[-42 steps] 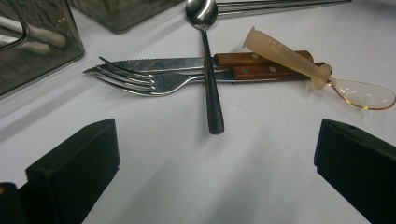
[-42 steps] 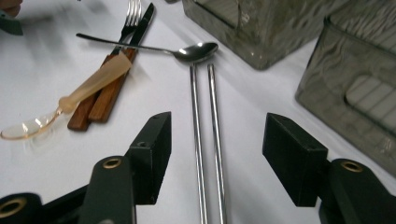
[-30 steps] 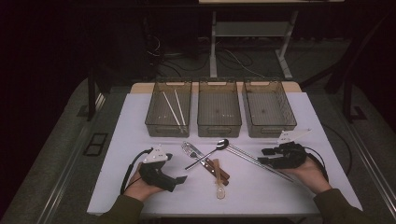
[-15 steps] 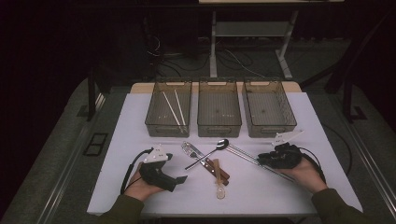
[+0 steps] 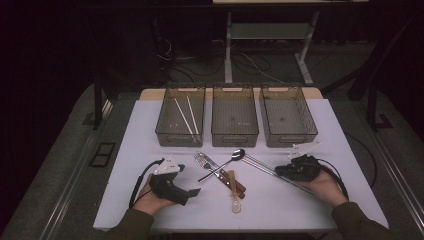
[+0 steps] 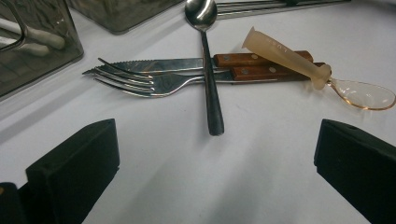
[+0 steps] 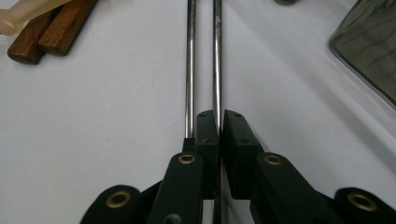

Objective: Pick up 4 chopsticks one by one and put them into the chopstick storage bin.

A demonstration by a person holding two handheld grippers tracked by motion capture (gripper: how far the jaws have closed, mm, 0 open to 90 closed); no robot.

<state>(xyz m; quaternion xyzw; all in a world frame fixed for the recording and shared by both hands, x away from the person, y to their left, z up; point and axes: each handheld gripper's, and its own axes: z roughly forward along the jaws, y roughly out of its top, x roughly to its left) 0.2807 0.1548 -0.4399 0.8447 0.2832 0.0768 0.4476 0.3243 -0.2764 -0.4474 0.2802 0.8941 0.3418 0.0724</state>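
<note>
Steel-bright, two thin metal chopsticks are lying side by side on the white desk, long axis pointing diagonally up-left toward the spoon. Right tongs, just closing, are pinching one chopstick; left tongs are resting spread.

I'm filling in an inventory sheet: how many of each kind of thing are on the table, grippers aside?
Bins: 3
White chopsticks, in the left bin: 2
Metal chopsticks: 2
Spoons: 2, one metal, one clear plastic
Fork: 1
Knife: 1
Total: 11
</note>
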